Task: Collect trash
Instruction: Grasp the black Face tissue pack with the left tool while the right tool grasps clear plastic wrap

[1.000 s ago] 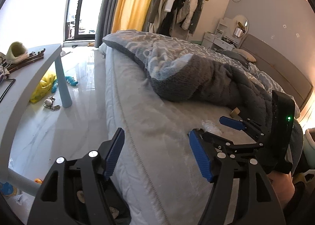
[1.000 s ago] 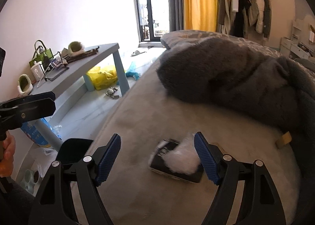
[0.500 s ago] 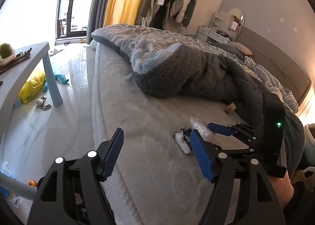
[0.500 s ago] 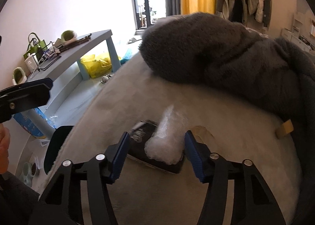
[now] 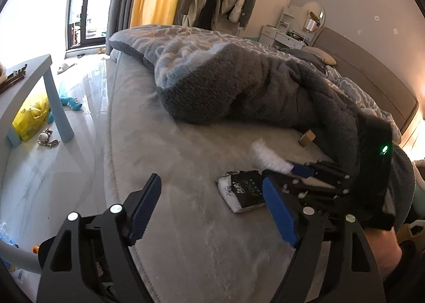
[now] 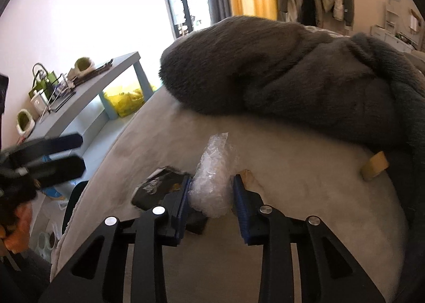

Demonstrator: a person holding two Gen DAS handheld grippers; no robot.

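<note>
plastic wrap [image 6: 212, 178]: clear, crinkled film, shiny in patches, pinched between the right gripper [image 6: 211, 197] pads
gripper pads [image 6: 240, 202]: blue, ribbed, rubbery-looking; the arms are matt black plastic with bright metal screw heads
left gripper [image 5: 209, 212]: same matt black and blue, jaws wide apart
packet [image 5: 243, 193]: glossy black and white wrapper, creased
bed cover [image 5: 186, 159]: pale, short-piled plush, matt
blanket [image 5: 239, 90]: thick grey fleece, fuzzy
floor [image 5: 53, 170]: polished, marble-look, reflective, at nine o'clock
bag [image 5: 30, 117]: thin yellow plastic, wrinkled
table [image 6: 87, 93]: smooth, matt grey-blue
</note>
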